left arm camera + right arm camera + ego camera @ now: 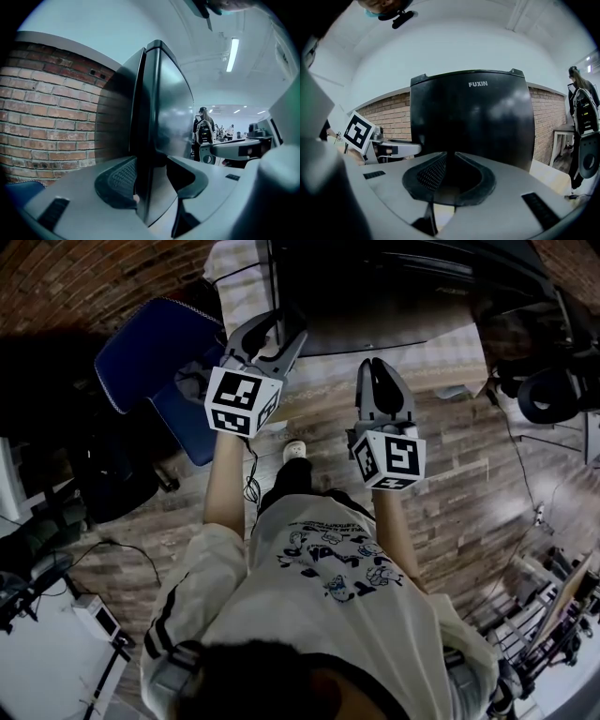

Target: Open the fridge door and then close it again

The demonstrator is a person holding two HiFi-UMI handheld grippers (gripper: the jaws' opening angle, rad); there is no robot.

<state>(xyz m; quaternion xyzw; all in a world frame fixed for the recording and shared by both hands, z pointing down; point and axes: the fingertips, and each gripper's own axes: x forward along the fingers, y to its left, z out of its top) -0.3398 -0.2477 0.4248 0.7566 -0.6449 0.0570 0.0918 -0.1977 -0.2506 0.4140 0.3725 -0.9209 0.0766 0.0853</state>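
Black fridge sits at top centre of head view, FUXIN badge on its front in right gripper view. Person stands facing it, both arms out.

L gripper is at the fridge's left front corner. In left gripper view its jaws stand wide and straddle the fridge door edge: one jaw on the side-wall side, the other across the glossy front. Left pad looks right at the edge, the other looks apart from the door face, so not clamped yet as far as I can tell.

R gripper hovers in front of the fridge, well short of it. Its jaws are closed tip to tip w/ nothing between them. Idle.

Progress: door looks flush w/ the body or barely cracked, only a seam shows. Judging by that, the grasp is being set up. Can't tell if this is pre-open or post-close. If pre-open, pull and push-back are both left.

Brick wall left of fridge, blue chair upper left in head view.
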